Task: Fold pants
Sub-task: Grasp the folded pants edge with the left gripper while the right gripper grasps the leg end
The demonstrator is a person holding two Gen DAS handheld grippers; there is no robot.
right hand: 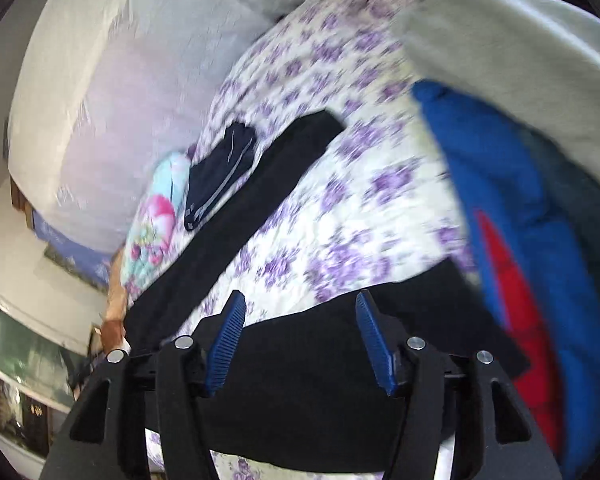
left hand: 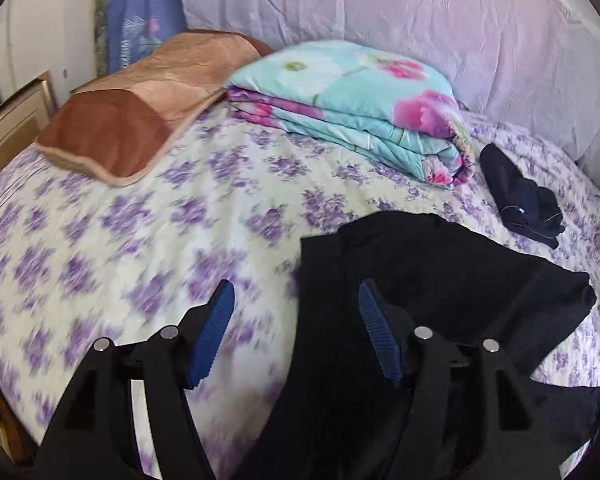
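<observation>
Black pants lie spread on the purple-flowered bedspread, reaching from the middle to the lower right of the left wrist view. My left gripper hovers open over their left edge, nothing between its blue pads. In the right wrist view the same black pants run from under my right gripper up along one leg. That gripper is open above the cloth, its pads apart and pressing on nothing.
A small folded dark garment lies at the right, also seen as the folded dark garment. A folded floral quilt and a brown pillow sit at the back. Blue-and-red clothing and grey cloth are piled at the right.
</observation>
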